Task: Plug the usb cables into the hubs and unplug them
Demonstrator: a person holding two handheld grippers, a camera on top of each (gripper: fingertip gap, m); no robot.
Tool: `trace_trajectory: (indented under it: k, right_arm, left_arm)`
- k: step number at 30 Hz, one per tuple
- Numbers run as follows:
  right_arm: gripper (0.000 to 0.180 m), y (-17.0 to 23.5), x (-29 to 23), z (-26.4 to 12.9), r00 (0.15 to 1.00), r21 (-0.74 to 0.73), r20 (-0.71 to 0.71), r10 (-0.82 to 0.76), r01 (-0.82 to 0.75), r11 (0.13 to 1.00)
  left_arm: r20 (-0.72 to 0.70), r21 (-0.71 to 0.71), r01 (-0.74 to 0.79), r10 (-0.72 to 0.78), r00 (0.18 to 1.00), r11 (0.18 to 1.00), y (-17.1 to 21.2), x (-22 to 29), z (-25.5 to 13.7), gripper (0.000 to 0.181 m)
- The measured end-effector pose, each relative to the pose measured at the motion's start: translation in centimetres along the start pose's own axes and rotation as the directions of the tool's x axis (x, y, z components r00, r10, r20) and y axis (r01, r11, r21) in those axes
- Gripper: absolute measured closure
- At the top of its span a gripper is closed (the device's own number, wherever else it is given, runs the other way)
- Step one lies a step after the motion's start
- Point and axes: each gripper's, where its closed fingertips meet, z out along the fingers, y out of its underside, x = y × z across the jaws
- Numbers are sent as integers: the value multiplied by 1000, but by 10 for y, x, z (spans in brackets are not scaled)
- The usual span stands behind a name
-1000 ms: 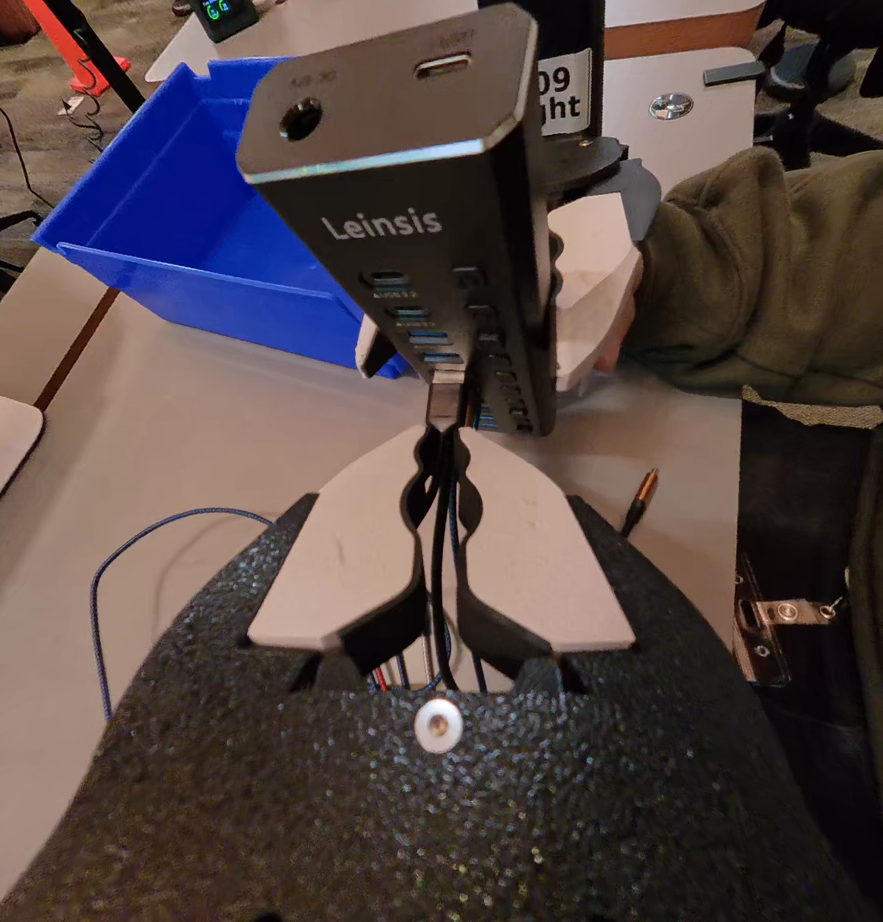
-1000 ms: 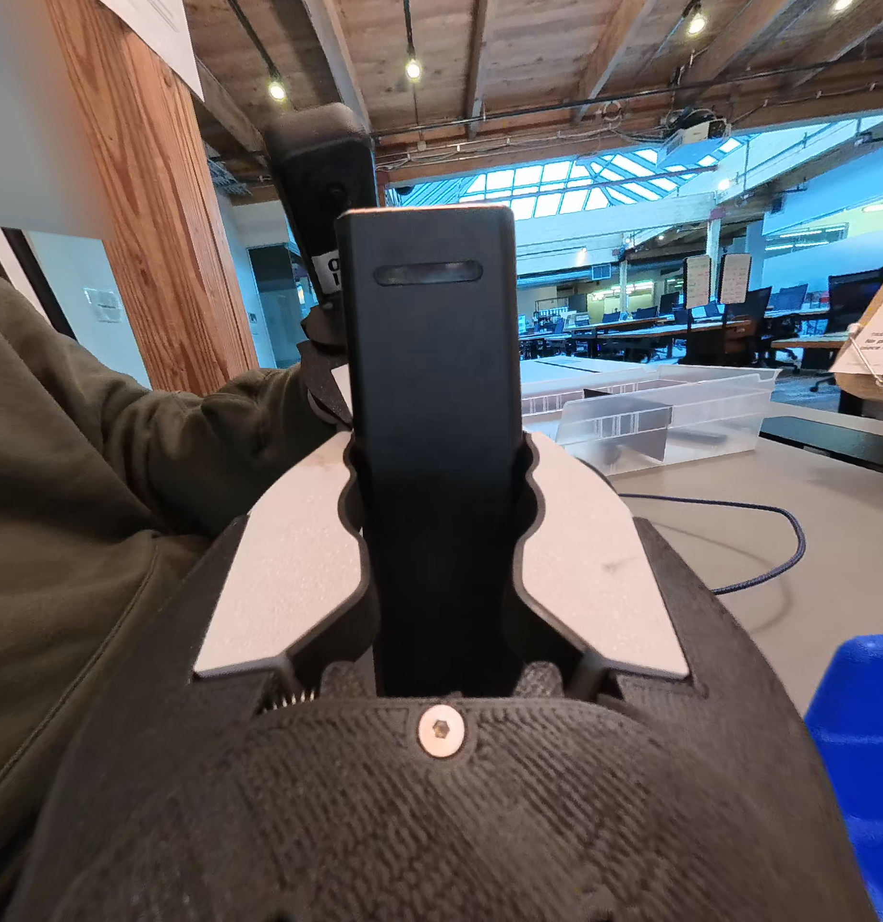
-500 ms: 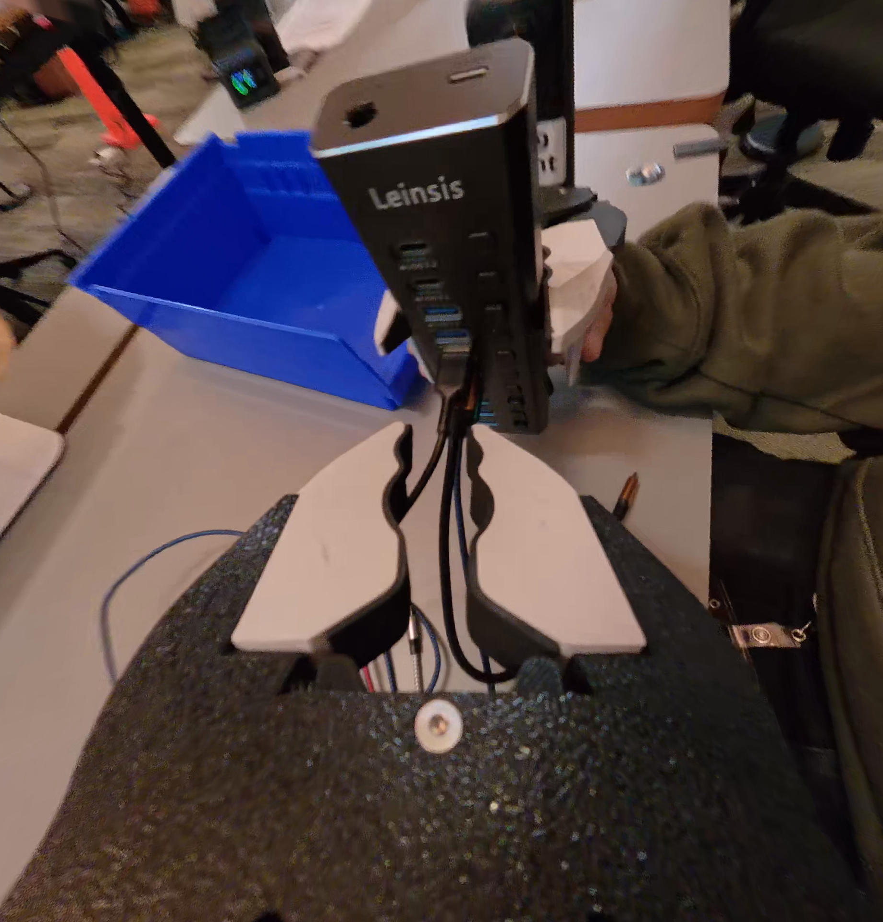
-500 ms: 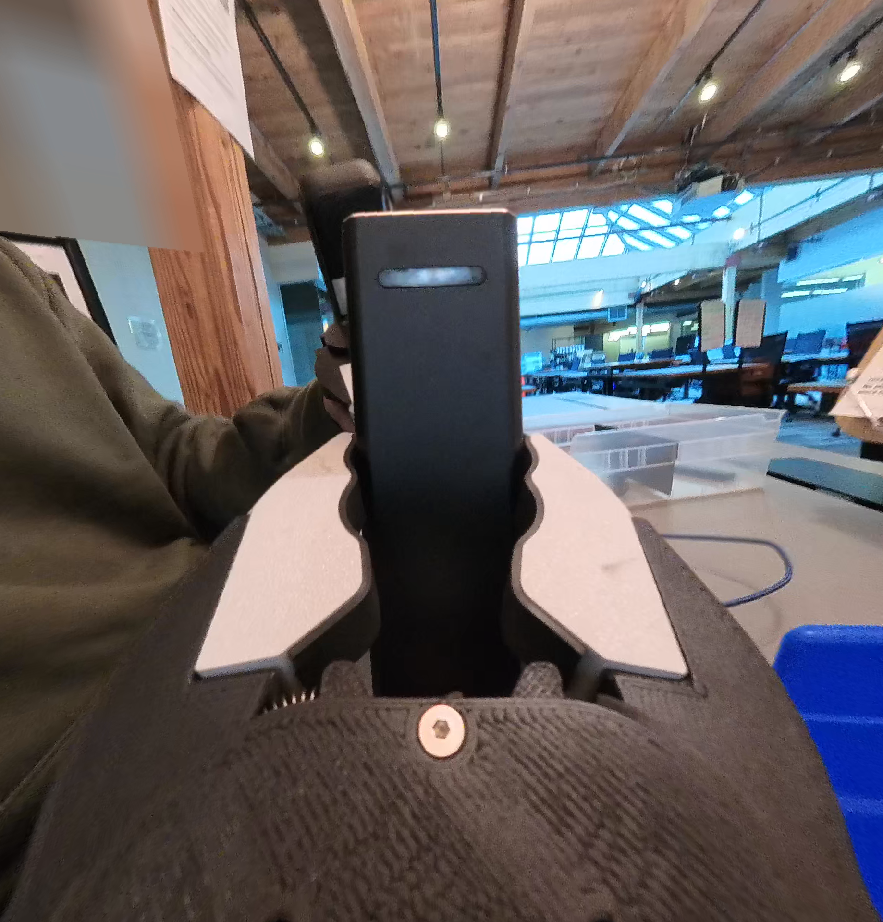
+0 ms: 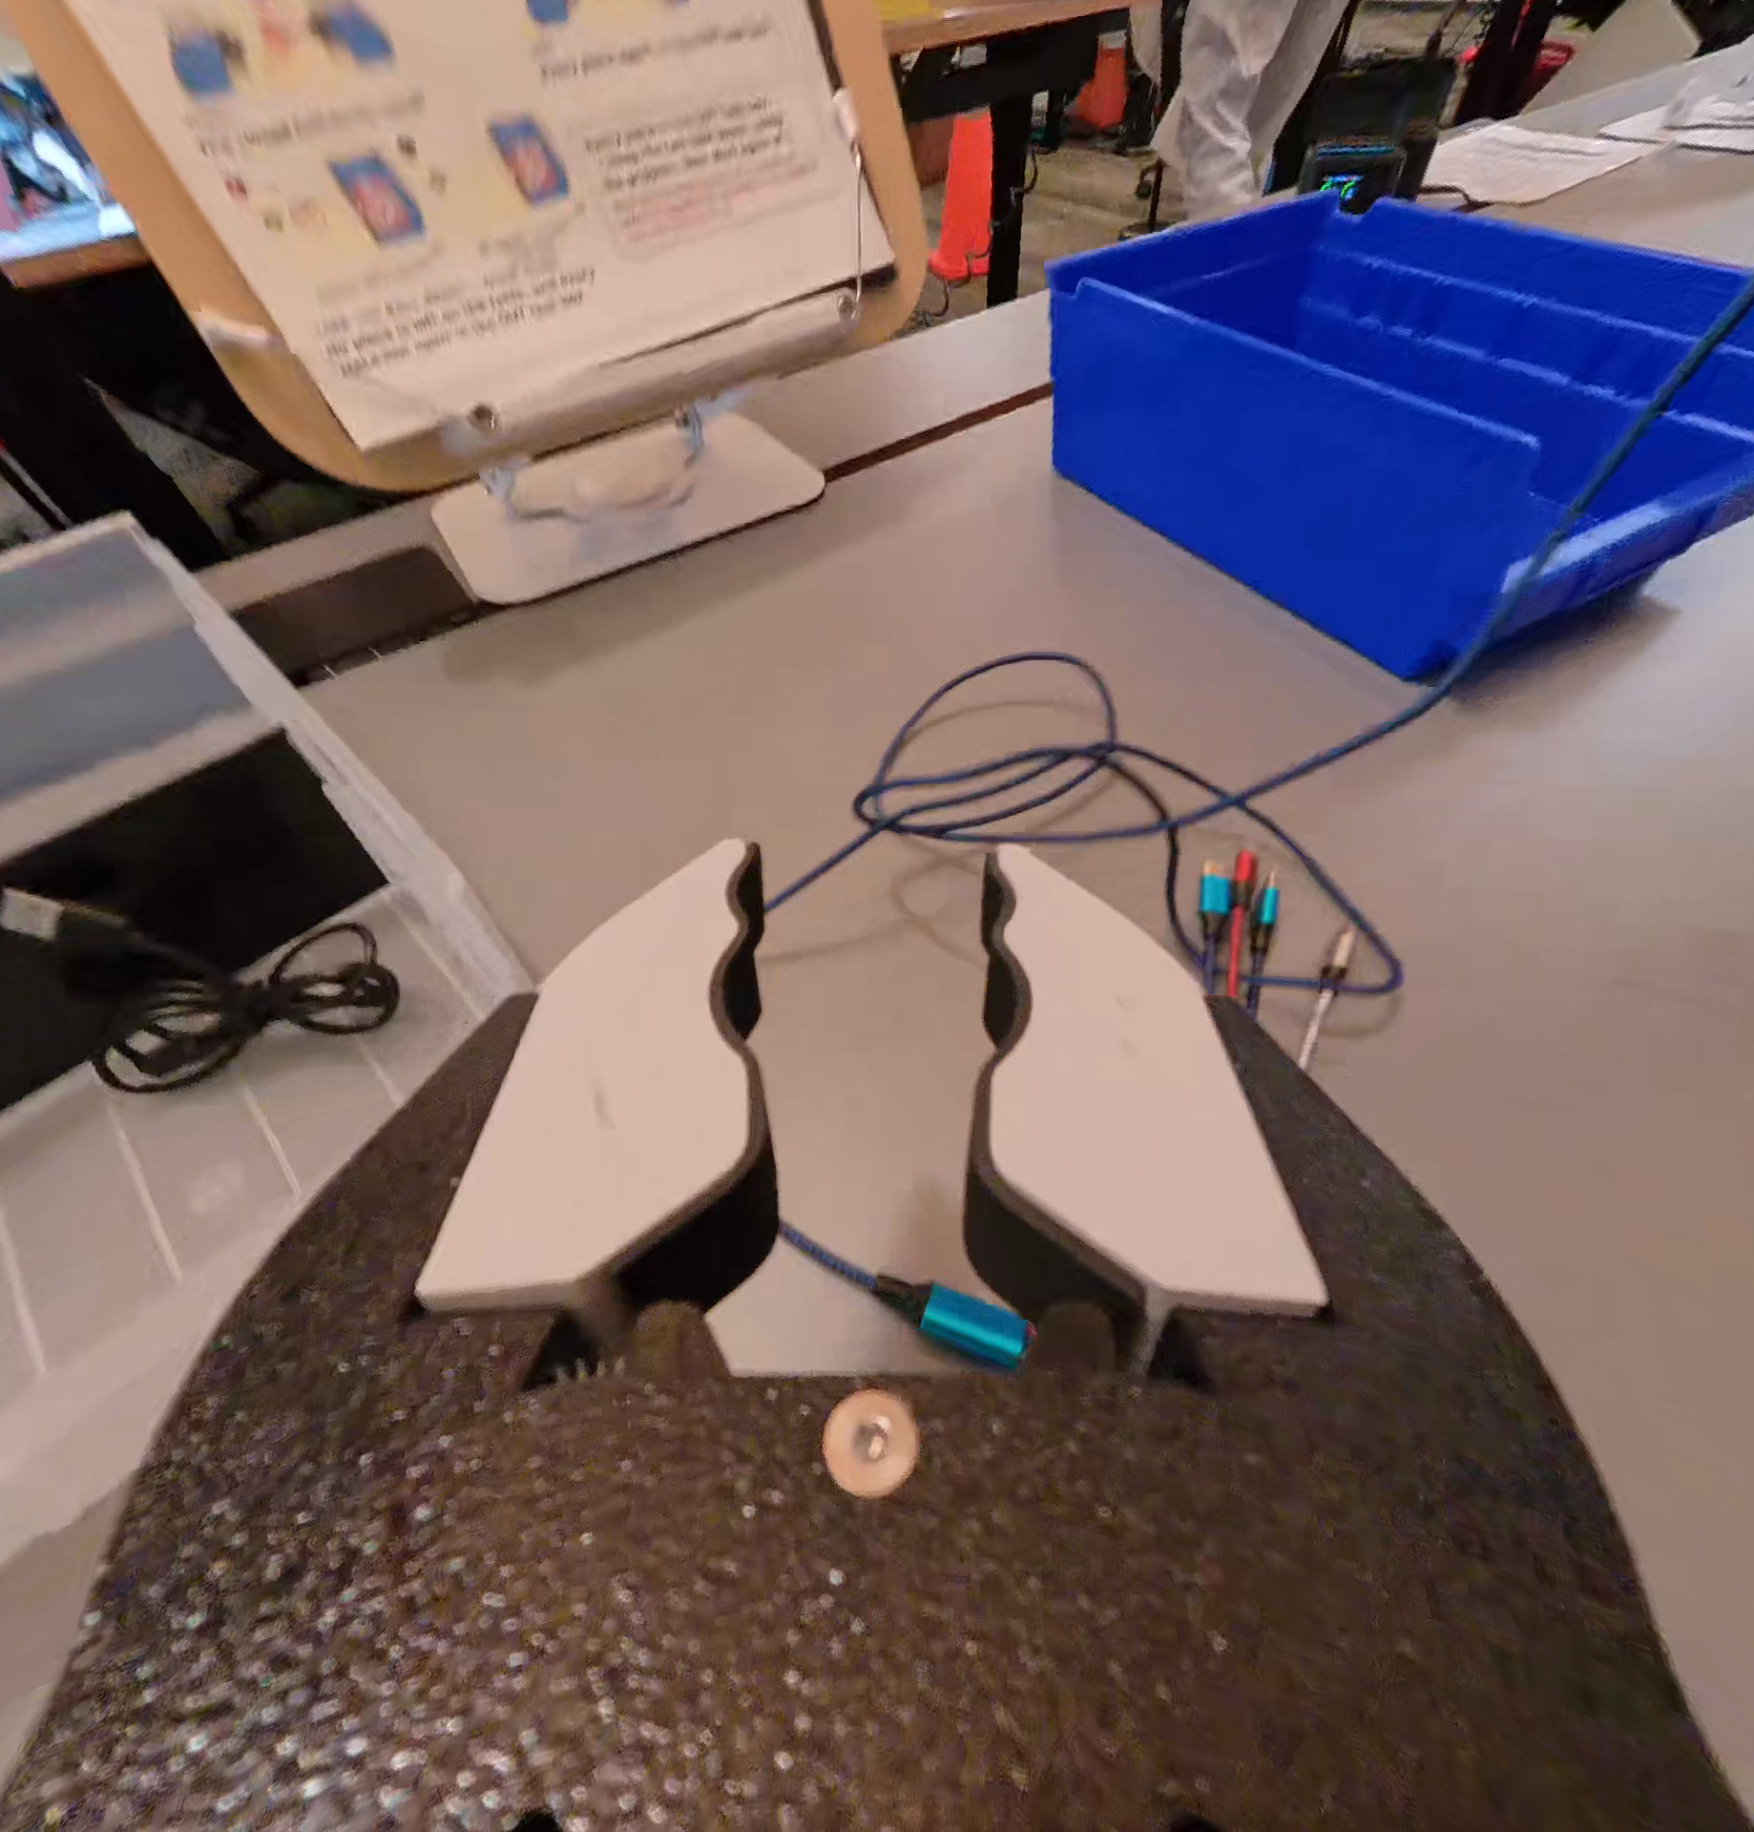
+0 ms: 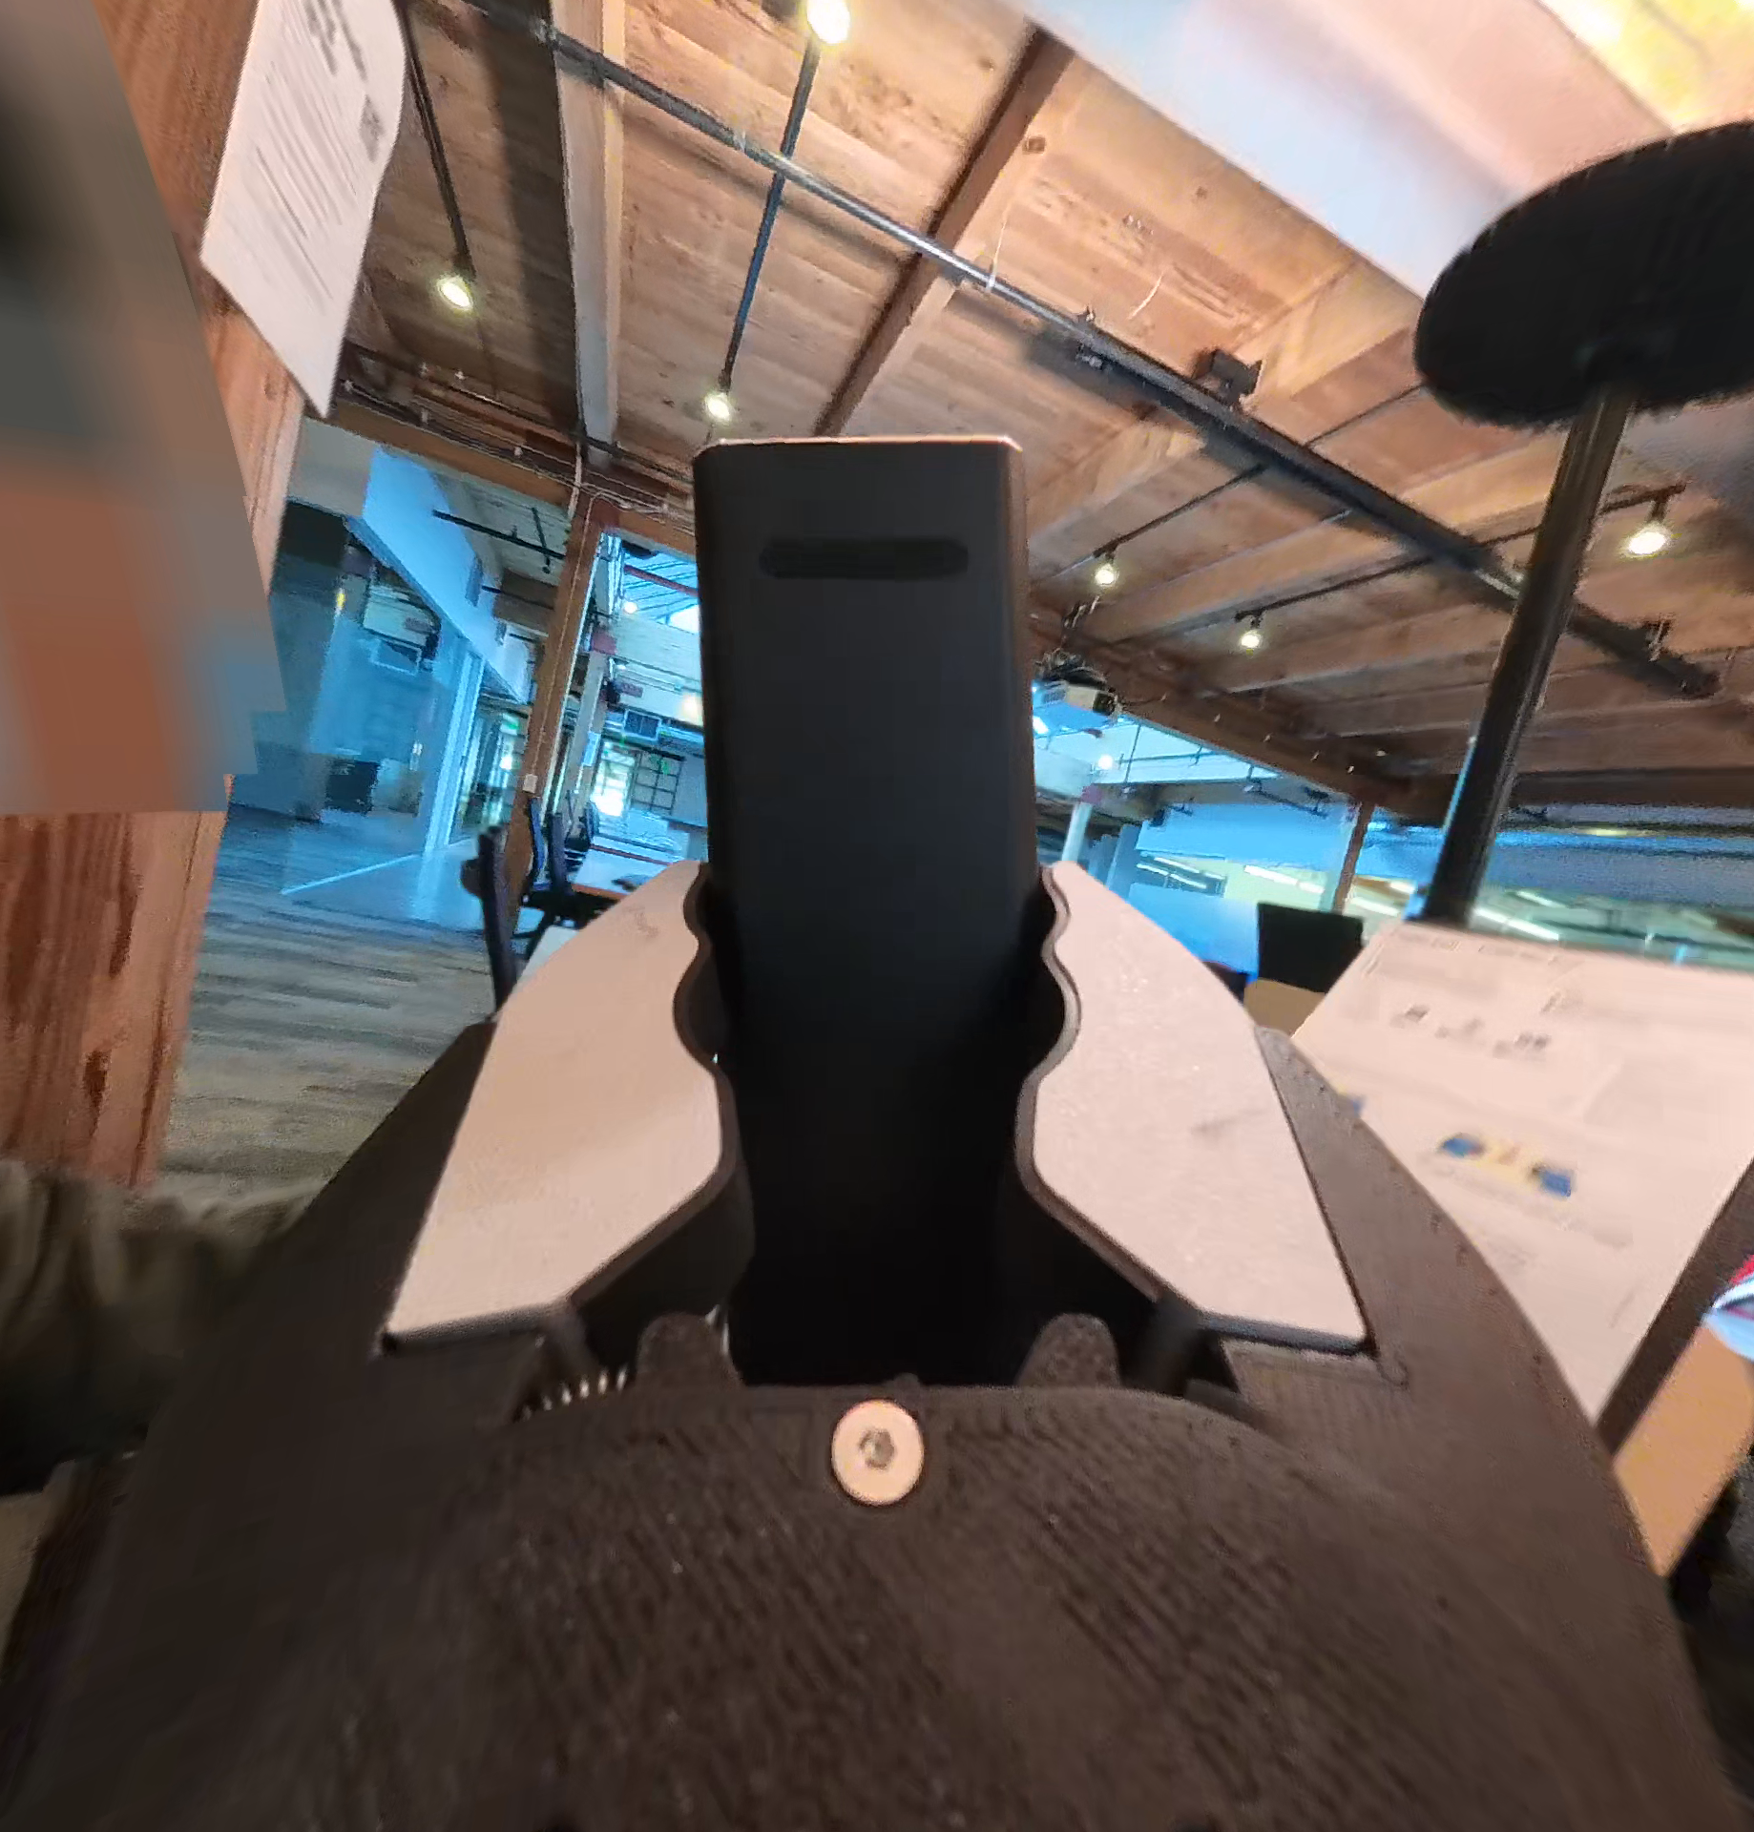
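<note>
Hub [image 6: 863,843] clamped upright in right hand-held gripper [image 6: 868,952]; left hand-held gripper [image 5: 868,927], spread and empty, likely next grasps teal plug [image 5: 972,1326] on surface [image 5: 655,714].

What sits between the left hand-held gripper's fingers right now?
In the left wrist view, the left hand-held gripper is open over bare table; only a blue cable with a teal plug crosses near the finger bases.

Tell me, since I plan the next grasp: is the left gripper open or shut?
Open. The left gripper shows bare table between its fingers, which clamp nothing; a teal connector lies beneath, near their base.
</note>
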Motion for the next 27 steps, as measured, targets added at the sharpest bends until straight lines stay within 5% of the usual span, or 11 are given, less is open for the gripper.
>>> trace_trajectory:
  k: [2, 5, 13, 27]
  right_arm:
    - [119, -25, 27, 7, 999, -21, -29, -34, 34, 999]
    - [119, -6, 81, -6, 983, -196, -161, -90, 57, 979]
    - [119, 185, 164, -123, 848, -611, -495, -188, -187, 769]
    - [119, 339, 162, -177, 688, -732, -679, -257, -604, 316]
  left_arm:
    - [-22, 6, 22, -21, 1000, 1000, 11, -1, 7, 140]
    - [-50, 10, 47, -46, 998, 999, 24, 1, 17, 139]
    - [-120, -9, 1, -2, 993, 1000, 18, -2, 33, 140]
    - [-259, -92, -154, 126, 958, 984, 39, 26, 54, 139]
